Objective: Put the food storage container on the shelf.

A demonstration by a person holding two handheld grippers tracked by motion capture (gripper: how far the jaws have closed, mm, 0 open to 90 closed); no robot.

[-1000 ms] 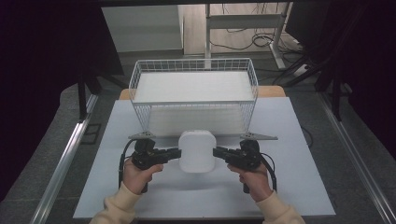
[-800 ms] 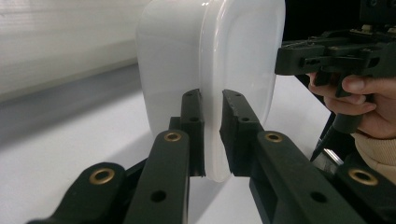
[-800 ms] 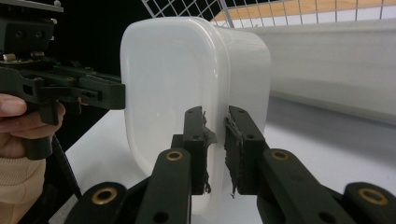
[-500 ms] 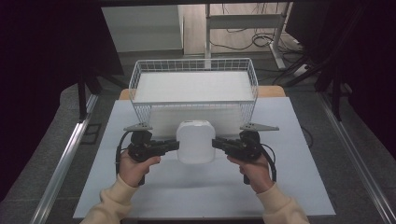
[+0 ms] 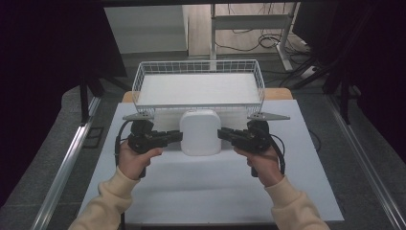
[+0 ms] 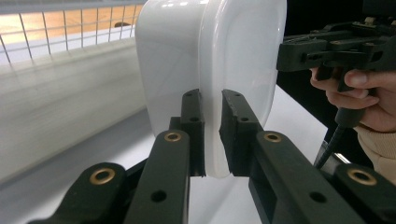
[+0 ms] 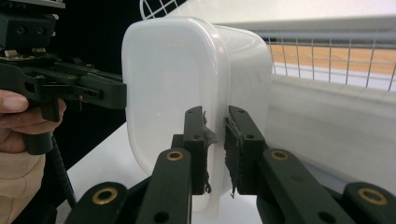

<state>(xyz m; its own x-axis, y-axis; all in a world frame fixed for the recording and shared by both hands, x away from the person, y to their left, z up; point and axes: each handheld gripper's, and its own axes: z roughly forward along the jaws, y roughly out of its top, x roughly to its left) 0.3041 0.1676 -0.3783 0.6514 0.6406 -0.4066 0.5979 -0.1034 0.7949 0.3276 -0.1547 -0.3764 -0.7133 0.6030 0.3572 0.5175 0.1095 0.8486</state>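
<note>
I am holding a white, rounded plastic box (image 5: 200,132) between my two grippers, right in the middle of the high view. My left gripper (image 5: 178,137) is sitting at 9 o'clock from the box, and my right gripper (image 5: 221,133) is sitting at 3 o'clock from it. Each one is pinching the thin rim of the box (image 6: 212,116) from its own side.

In the left gripper view, the left gripper (image 6: 213,135) is squeezing its black jaws on the rim, with only a narrow gap between them, and the rim is filling that gap. In the right gripper view, the right gripper (image 7: 215,149) is doing the same on the other edge of the box (image 7: 187,93). Its pads are looking a bit torn at the edges.

The box is standing on its side, so its flat face is pointing at me in the high view. It is hanging above the white desk (image 5: 215,191).

At 12 o'clock from the box, a white wire basket (image 5: 143,76) is sitting at the far end of the desk, just behind the box. A flat white sheet (image 5: 198,88) is lying inside the basket.

My hands are coming in from 6 o'clock, in cream sleeves (image 5: 112,201).
</note>
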